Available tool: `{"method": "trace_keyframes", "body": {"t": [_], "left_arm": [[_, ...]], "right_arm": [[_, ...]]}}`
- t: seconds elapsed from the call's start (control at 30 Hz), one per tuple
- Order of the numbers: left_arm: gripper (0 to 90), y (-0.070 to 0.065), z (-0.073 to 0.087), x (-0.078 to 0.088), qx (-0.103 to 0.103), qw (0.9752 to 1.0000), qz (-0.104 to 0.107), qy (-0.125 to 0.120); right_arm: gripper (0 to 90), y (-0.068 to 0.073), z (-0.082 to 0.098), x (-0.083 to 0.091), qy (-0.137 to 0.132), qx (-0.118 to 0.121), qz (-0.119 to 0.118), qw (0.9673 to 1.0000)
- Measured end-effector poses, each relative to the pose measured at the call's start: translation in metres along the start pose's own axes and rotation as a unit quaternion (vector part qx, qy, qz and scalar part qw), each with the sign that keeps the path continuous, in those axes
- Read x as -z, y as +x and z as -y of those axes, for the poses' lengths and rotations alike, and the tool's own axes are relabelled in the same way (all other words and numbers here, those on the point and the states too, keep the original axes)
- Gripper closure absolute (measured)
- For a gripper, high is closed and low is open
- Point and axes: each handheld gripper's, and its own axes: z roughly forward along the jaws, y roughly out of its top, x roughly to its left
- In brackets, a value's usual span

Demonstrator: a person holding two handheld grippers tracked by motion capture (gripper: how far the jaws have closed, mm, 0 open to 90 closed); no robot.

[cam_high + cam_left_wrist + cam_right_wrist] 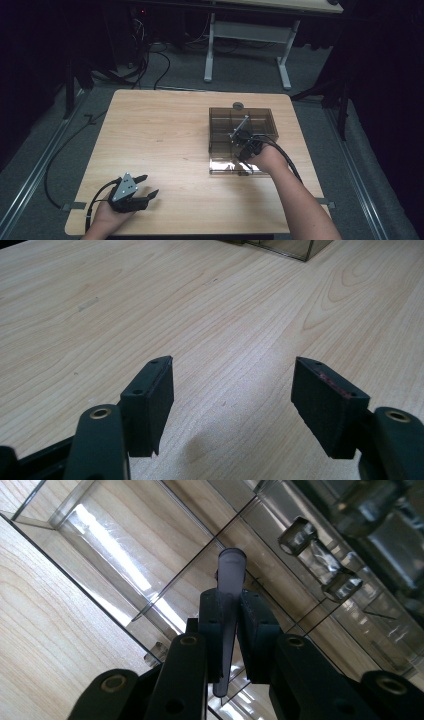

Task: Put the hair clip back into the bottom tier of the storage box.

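Note:
A smoky transparent compartment box [220, 117] stands right of the table's middle, its lid [225, 167] lying open and flat in front of it. My right gripper [242, 145] hovers over the box's front compartments. In the right gripper view the right gripper [230, 605] is shut on a small translucent grey tapered tube [231, 567], wide end pointing away, above the box's dividers [165, 585]. My left gripper [150, 184] rests near the table's front left, far from the box. It stands open [232, 390] with only bare wood between its pads [325, 405].
A small dark round object [238, 105] lies just behind the box. Several clear pieces [320, 562] sit in a farther compartment. A corner of the box [280, 247] shows far ahead of the left gripper. Another table's white legs [210, 45] stand beyond.

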Motion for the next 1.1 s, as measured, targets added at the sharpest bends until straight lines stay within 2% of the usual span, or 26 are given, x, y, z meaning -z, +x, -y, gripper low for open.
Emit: {"method": "trace_keyframes", "body": {"t": [0.03,0.1,0.13,0.3,0.37,0.47,0.5,0.53,0.63,0.8,1.0,1.1], "left_arm": [[33.8,0.000,0.000,0.000,0.000,1.0000,0.000,0.000],[33.8,0.000,0.000,0.000,-0.001,1.0000,0.000,0.000],[33.8,0.000,0.000,0.000,-0.001,1.0000,0.000,0.000],[33.8,0.000,0.000,0.000,-0.002,1.0000,0.000,0.000],[33.8,0.000,0.000,0.000,-0.001,1.0000,0.000,0.000],[33.8,0.000,0.000,0.000,-0.001,1.0000,-0.001,0.000],[33.8,0.000,0.000,0.000,-0.001,1.0000,-0.001,0.000],[33.9,0.000,0.000,0.000,-0.001,1.0000,-0.001,0.000],[33.9,0.000,0.000,0.000,-0.001,1.0000,0.000,0.000],[33.8,0.000,0.000,0.000,-0.001,1.0000,0.000,0.000],[33.8,0.000,0.000,0.000,0.000,1.0000,0.000,-0.001],[33.8,0.000,0.000,0.000,0.001,1.0000,0.000,-0.001]], "right_arm": [[81.3,-0.001,0.000,-0.001,0.000,0.008,0.001,1.0000],[81.3,0.002,0.002,-0.004,0.004,-0.008,-0.002,1.0000],[81.3,0.002,0.002,-0.004,0.004,-0.008,-0.002,1.0000],[81.3,0.002,0.006,-0.009,0.005,-0.004,-0.005,1.0000],[81.2,0.002,0.005,-0.012,0.005,0.009,-0.004,0.9999],[81.1,0.004,0.004,-0.012,0.010,0.000,-0.004,0.9999],[81.1,0.003,0.003,-0.014,0.004,0.011,-0.006,0.9999],[81.1,0.005,0.003,-0.015,0.010,0.002,-0.002,0.9999],[80.8,0.003,0.002,-0.017,0.007,0.020,-0.001,0.9998],[78.8,0.003,0.001,-0.018,0.009,0.009,-0.002,0.9999],[77.8,0.005,0.004,-0.009,0.004,-0.012,-0.005,0.9999],[77.8,0.006,0.007,-0.004,0.002,-0.014,-0.005,0.9999]]}}
